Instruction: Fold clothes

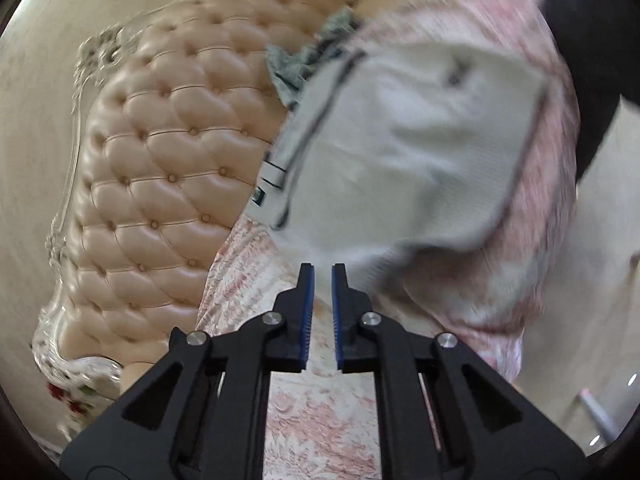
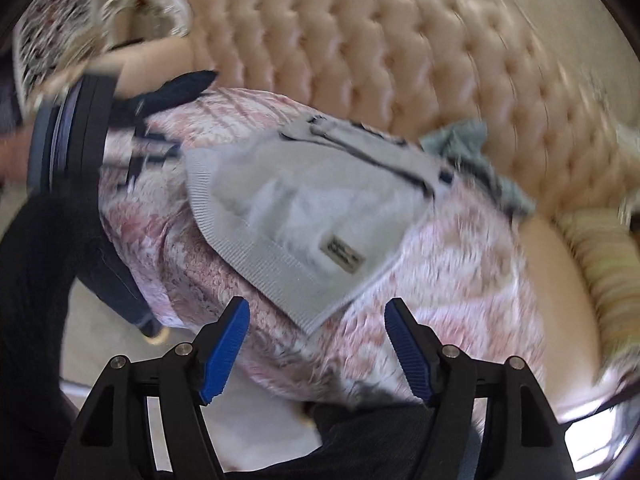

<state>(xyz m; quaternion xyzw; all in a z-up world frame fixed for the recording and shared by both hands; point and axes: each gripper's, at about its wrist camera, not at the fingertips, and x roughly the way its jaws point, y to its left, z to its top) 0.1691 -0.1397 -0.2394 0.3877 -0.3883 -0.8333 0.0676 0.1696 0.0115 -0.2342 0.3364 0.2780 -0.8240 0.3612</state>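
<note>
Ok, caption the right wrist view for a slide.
Open right gripper hovers over a folded grey knit sweater on a pink floral bedspread.

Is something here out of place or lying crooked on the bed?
A crumpled green cloth lies bunched against the headboard, touching the folded grey sweater. The sweater sits askew on the pink cover. Both tongs are empty.

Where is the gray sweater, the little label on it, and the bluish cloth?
gray sweater (image 2: 280,208), right wrist view, middle of its body.
label (image 2: 343,258), right wrist view, patch centre.
bluish cloth (image 2: 472,148), right wrist view, crumpled middle.
</note>
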